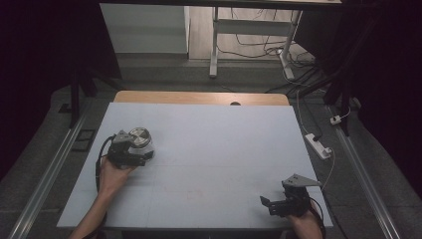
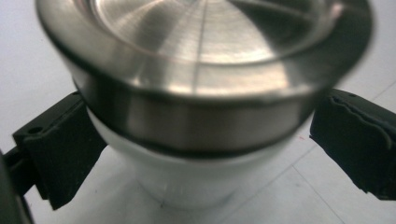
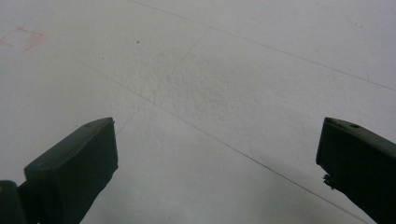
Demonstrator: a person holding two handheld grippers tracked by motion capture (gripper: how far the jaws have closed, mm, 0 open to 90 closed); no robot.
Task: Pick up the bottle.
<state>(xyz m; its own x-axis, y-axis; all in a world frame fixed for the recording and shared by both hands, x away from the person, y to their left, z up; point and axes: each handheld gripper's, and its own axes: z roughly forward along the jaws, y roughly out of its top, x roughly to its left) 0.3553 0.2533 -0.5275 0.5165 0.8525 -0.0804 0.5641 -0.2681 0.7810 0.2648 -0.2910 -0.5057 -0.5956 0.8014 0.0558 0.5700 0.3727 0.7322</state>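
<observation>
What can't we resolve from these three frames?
- Jar contents: left gripper view, steel lid covers the top.
- Left gripper contact: jaws flank the jar; touching or a hair apart, cannot tell, close-up blur.
- Jar base, near side: high view, left gripper body hides it.
- Right gripper: high view, its hand is cut by the bottom edge.

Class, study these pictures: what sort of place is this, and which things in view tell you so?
Probably a lab or recording workspace, not a home. A bare white table stands between dark curtains, loose cables trail over the floor behind it, and a white power strip lies beside the table.
</observation>
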